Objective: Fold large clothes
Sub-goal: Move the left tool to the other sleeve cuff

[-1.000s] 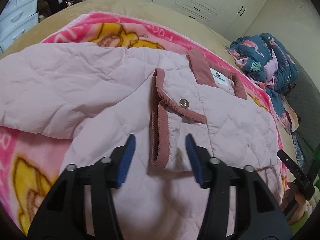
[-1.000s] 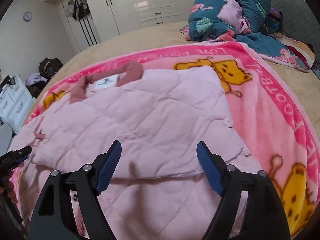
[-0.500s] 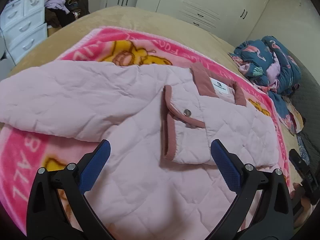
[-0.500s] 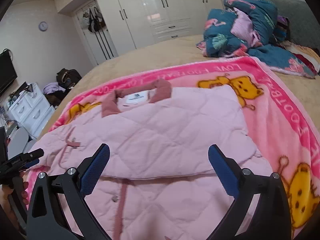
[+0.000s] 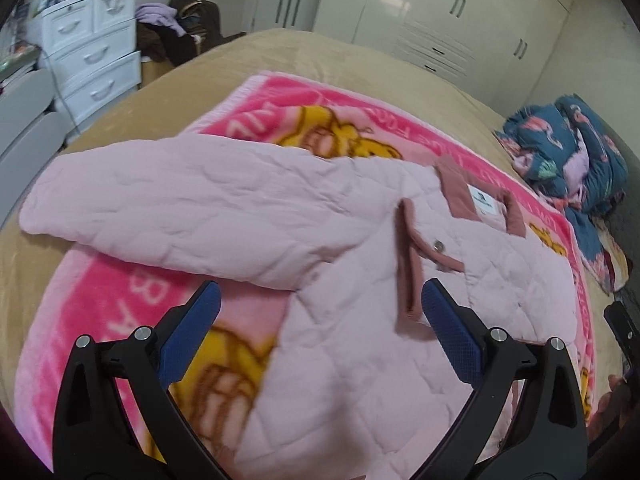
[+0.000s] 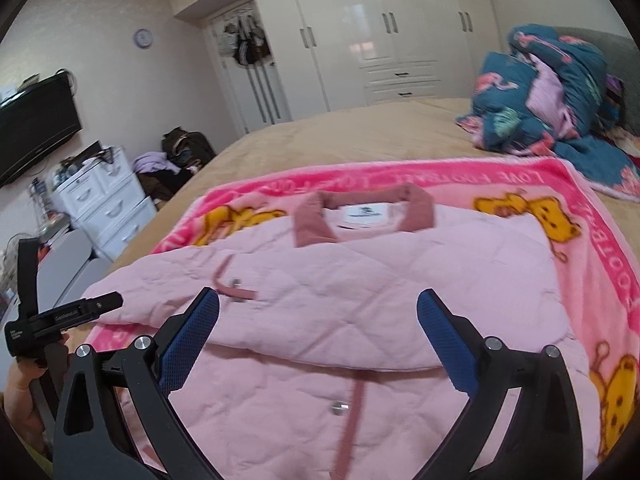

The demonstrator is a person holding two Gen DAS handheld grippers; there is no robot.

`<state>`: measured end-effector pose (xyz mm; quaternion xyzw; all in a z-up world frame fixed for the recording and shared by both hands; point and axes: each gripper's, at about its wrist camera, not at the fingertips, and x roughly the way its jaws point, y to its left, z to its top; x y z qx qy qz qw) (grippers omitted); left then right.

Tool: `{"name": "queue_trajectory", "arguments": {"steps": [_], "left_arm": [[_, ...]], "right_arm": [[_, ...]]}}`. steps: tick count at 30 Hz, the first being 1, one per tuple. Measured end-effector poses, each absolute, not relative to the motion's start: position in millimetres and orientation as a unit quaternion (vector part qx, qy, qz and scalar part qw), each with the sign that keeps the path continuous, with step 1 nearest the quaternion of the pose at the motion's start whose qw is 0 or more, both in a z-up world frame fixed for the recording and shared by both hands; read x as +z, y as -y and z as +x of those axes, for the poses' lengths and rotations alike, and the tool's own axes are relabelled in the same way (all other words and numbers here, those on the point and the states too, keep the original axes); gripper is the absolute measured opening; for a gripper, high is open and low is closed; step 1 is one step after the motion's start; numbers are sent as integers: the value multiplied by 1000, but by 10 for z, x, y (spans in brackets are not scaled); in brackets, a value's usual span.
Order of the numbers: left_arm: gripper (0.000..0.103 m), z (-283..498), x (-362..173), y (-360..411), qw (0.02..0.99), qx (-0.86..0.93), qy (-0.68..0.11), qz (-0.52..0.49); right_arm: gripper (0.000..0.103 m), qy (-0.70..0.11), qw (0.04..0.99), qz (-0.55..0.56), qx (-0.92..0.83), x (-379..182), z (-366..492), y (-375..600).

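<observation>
Quilted pink jacket [image 5: 360, 288] on the bed's pink blanket [image 6: 600, 248], one side folded inward. Both hand-held grippers, left [image 5: 316, 320] and right [image 6: 318, 328], gape empty above it. Unfolded sleeve [image 5: 192, 208] stretches ahead-left of, and nearer, the left one.

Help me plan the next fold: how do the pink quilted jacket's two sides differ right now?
The jacket's right side is folded in over the body, its edge lying across the front; the left sleeve lies spread out sideways, past the cartoon blanket onto the tan bedspread. The folded side stays within the blanket's pink border; the sleeve does not. Both are the same pale pink quilting and lie flat, and neither open gripper holds them.
</observation>
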<state>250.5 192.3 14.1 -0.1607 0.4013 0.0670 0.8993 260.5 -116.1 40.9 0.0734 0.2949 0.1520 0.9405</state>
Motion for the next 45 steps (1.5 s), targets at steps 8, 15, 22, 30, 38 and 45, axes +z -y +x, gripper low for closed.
{"name": "queue_trajectory", "arguments": {"steps": [8, 15, 22, 30, 38, 45], "left_arm": [[94, 2376, 225, -2319, 896, 105, -386, -192], [94, 2277, 214, -2607, 890, 120, -380, -222], [94, 2211, 204, -2759, 887, 134, -377, -230], [94, 2171, 120, -2997, 878, 159, -379, -245], [94, 2177, -38, -3233, 863, 171, -385, -278], [94, 2191, -187, -3451, 853, 188, -387, -297]], "right_arm": [[99, -285, 937, 51, 195, 560, 2578, 621], [99, -278, 934, 38, 219, 639, 2555, 220], [99, -285, 929, 16, 237, 647, 2553, -82], [99, -295, 919, -10, 260, 594, 2560, -427], [99, -304, 909, -34, 281, 503, 2579, -765], [99, -314, 898, -50, 303, 419, 2626, -1032]]}}
